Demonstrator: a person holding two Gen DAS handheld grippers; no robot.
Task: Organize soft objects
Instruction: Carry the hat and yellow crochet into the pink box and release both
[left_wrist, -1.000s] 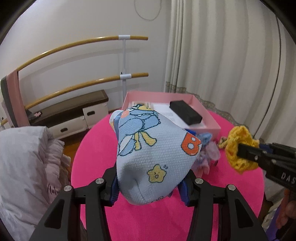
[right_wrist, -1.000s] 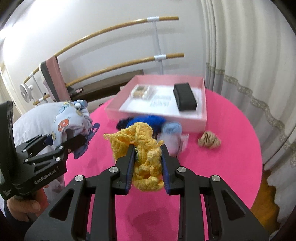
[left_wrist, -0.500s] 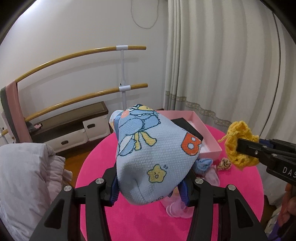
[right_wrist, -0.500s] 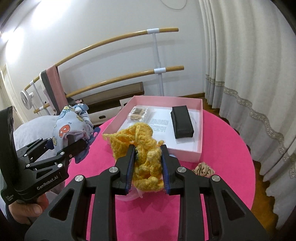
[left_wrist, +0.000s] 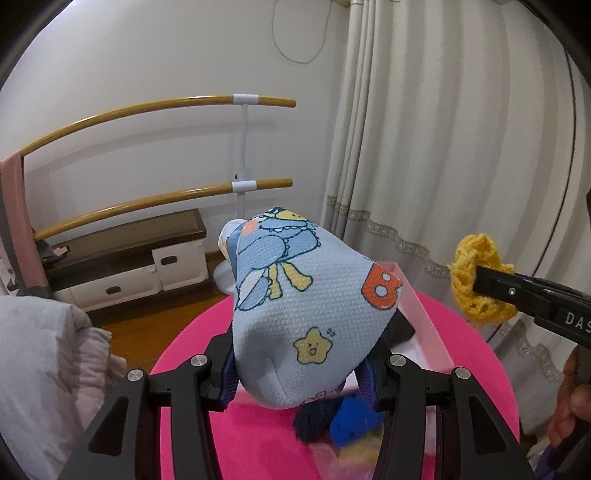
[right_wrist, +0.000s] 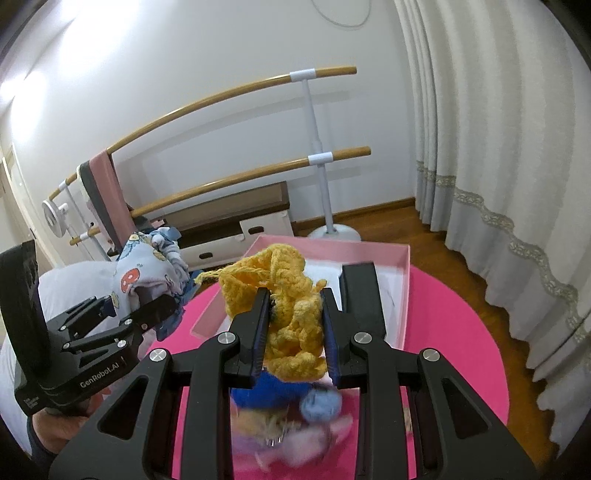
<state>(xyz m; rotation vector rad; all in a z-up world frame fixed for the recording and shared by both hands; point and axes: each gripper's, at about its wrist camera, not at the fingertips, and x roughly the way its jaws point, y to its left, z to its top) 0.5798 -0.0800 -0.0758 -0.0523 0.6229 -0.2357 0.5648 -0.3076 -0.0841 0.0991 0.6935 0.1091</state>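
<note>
My left gripper (left_wrist: 299, 373) is shut on a light blue cartoon-print cloth (left_wrist: 306, 310), held above the round pink table (left_wrist: 476, 373). The cloth also shows in the right wrist view (right_wrist: 144, 273). My right gripper (right_wrist: 295, 328) is shut on a yellow crocheted piece (right_wrist: 291, 325), held above the near end of the pink box (right_wrist: 404, 295). That piece also shows in the left wrist view (left_wrist: 476, 280) at the right. A blurred heap of soft items, blue (right_wrist: 269, 391) and pale pink (right_wrist: 295, 443), lies on the table below both grippers.
A black case (right_wrist: 364, 299) lies inside the pink box. A ballet barre stand (right_wrist: 317, 155) and a low white drawer unit (left_wrist: 129, 273) stand behind the table. A grey-white bedding pile (left_wrist: 44, 369) is at the left. Curtains (right_wrist: 498, 147) hang at the right.
Both grippers have risen and moved forward toward the pink box, each keeping its hold. The heap of soft items now lies right beneath them.
</note>
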